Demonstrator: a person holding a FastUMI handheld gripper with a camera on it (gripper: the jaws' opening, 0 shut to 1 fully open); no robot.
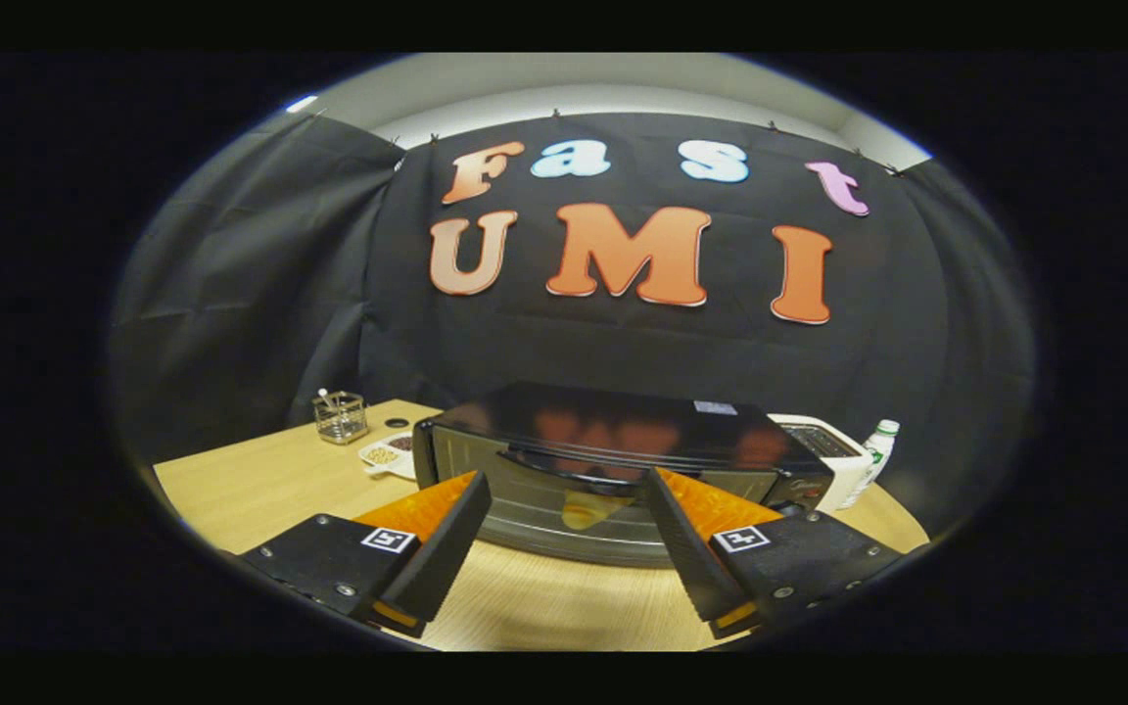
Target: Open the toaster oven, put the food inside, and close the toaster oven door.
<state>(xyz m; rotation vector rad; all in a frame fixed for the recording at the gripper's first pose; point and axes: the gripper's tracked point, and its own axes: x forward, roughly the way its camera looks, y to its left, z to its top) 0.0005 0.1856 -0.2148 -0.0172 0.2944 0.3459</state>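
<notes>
Toaster oven (613, 460) door shut, food (588, 509) inside — claw (564, 490) spread, empty.

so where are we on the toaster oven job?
Done: nothing visible; the toaster oven door looks shut. In hand: the gripper is open and empty, fingers just short of the door handle. Left: open the door, load food, close.

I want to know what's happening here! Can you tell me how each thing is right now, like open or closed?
toaster oven: door closed, standing on the table just beyond the fingers.
gripper: open, fingers spread, holding nothing.
bottle: upright, cap on, right of the oven.
glass holder: upright, something sticking out of it.
small dish: flat on the table, holding bits of food.
</notes>
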